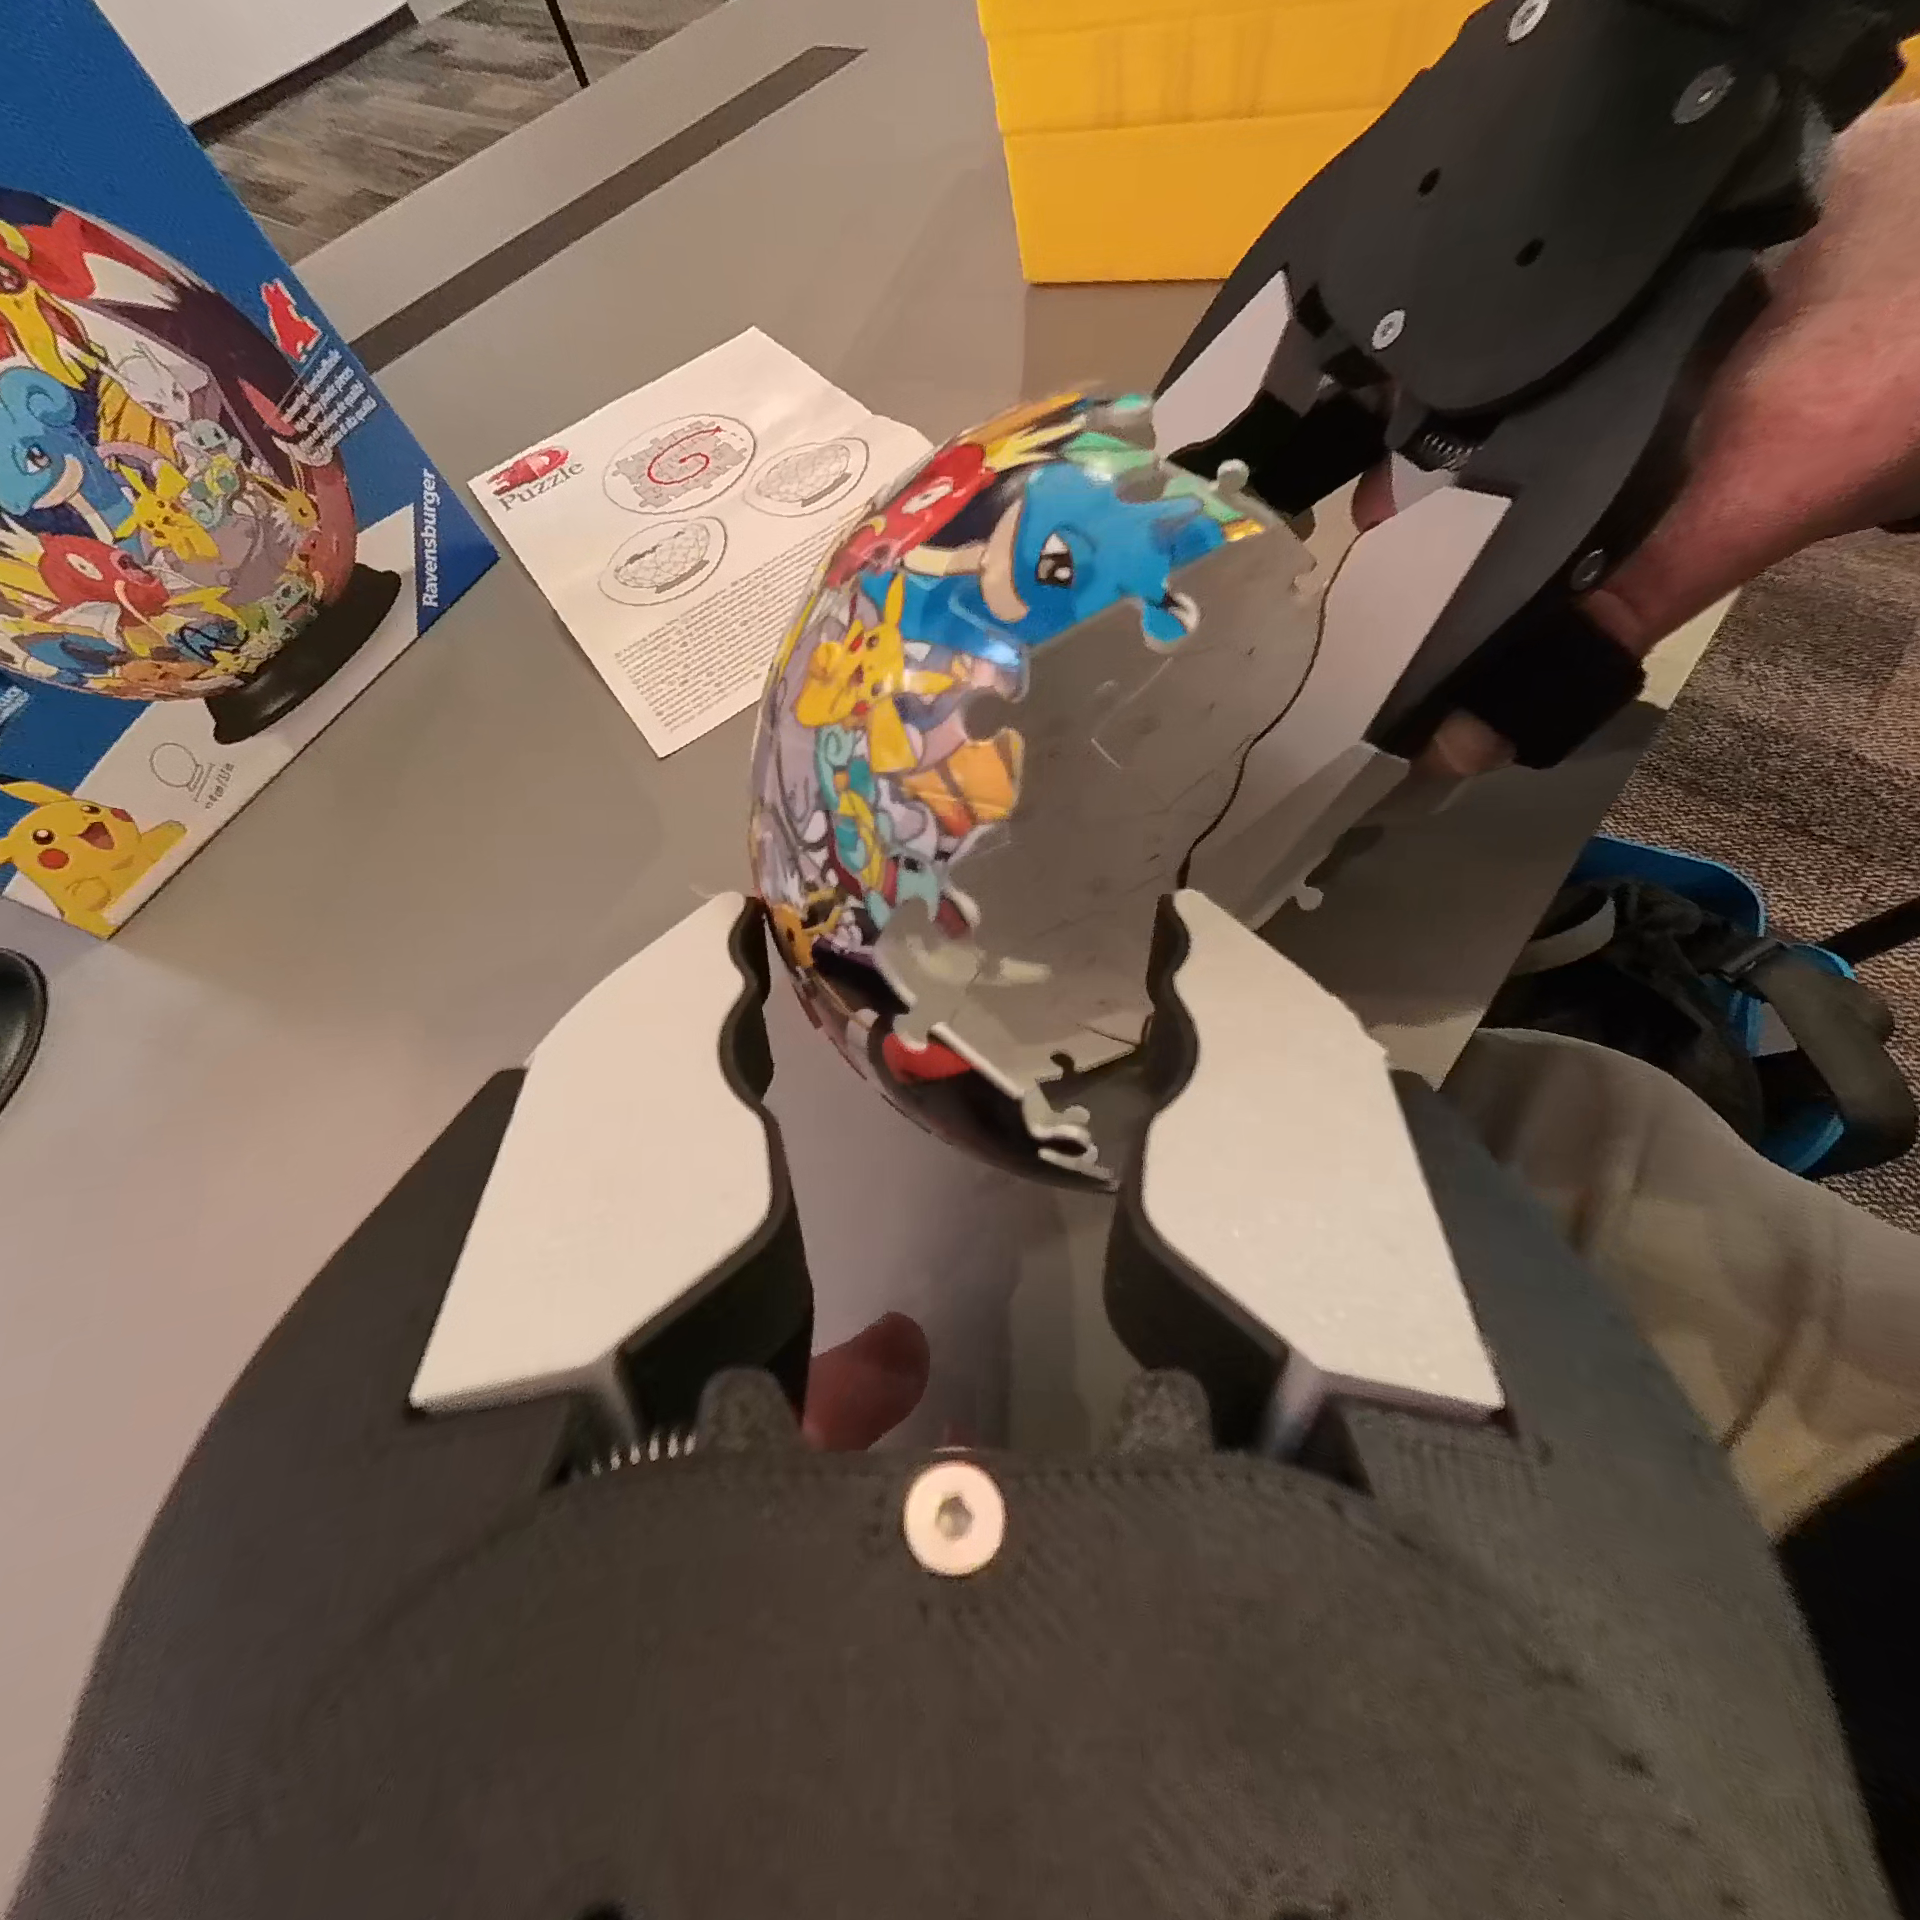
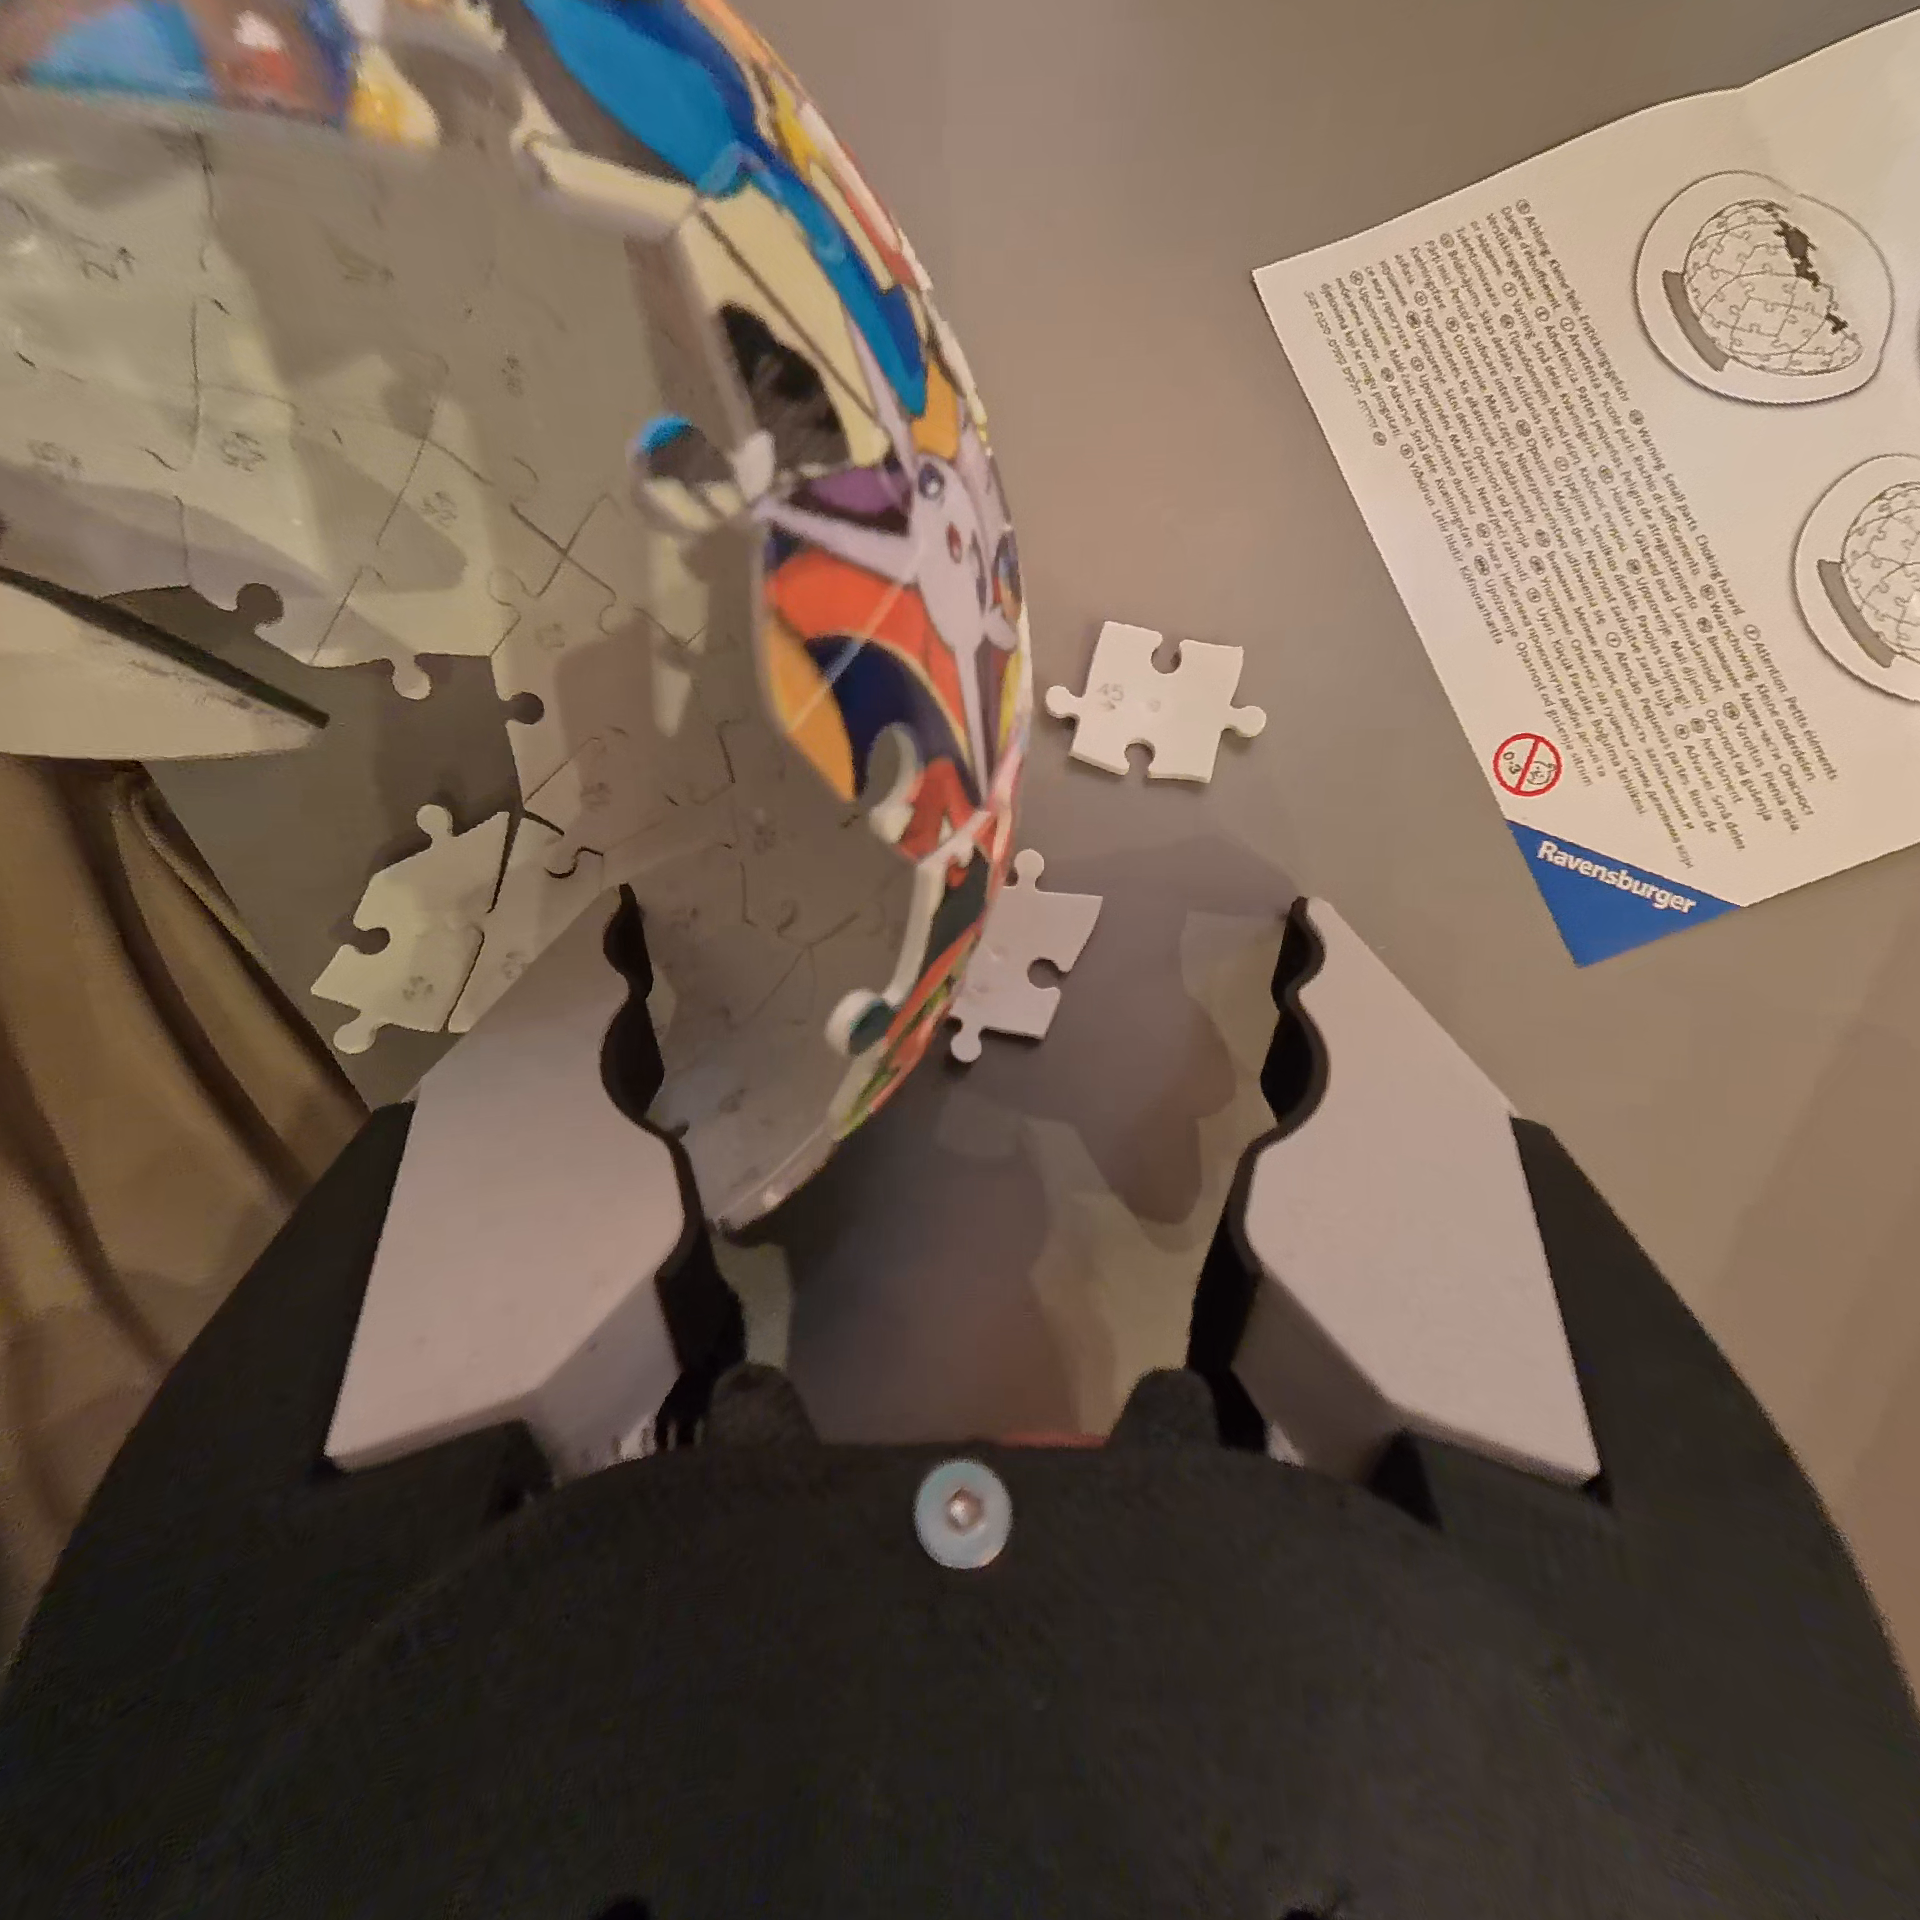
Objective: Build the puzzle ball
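The half-built ball [image 1: 935, 748] hangs above the surface [image 1: 520, 935], its lower rim gripped by the left tool [image 1: 961, 997] to steady it while the right tool [image 2: 956, 997], spread wide, straddles its edge, 2 loose pieces [image 2: 1153, 701] lying just beside.

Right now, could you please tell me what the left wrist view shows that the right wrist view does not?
Only the left wrist view shows the blue puzzle box, the yellow box and the right hand-held gripper at the ball's upper edge. Only the right wrist view shows two loose white pieces lying on the table. Both show the part-built puzzle ball and the instruction sheet.
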### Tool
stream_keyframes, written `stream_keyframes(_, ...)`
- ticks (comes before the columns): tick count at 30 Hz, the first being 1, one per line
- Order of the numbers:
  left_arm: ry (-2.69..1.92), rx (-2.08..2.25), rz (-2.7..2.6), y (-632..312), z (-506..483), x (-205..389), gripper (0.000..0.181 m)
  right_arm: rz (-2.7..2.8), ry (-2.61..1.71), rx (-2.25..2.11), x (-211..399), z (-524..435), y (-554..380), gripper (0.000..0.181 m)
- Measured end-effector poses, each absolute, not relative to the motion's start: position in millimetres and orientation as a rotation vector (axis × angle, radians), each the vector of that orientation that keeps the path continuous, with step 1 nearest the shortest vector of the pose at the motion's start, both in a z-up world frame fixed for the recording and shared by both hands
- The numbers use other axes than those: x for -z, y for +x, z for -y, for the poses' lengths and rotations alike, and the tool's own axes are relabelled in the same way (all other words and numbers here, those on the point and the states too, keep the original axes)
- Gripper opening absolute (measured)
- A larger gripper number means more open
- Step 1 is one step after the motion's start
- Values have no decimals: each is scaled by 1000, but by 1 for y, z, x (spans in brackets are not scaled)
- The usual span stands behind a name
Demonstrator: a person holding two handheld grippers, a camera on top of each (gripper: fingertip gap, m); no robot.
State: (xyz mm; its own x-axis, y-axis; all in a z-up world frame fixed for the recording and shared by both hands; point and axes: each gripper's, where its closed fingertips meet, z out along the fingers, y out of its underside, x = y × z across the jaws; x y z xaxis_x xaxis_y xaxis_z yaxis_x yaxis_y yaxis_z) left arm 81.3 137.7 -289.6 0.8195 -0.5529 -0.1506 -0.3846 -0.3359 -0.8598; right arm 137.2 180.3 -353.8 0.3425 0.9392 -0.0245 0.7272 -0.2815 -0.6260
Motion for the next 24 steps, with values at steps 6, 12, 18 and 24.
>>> stream_keyframes(6, -1978, 183, -686, 79, -139, 292, 69, 1431, -2107, -539, 354, -179, 138, 119)
stream_keyframes(12, -1982, 173, -679, 77, -140, 292, 68, 1394, -2126, -541, 352, -180, 137, 124)
stream_keyframes(18, -1978, 167, -684, 78, -140, 292, 68, 1383, -2140, -507, 355, -180, 137, 127)
stream_keyframes(24, -1962, 170, -696, 80, -137, 289, 68, 1383, -2151, -483, 356, -180, 138, 129)
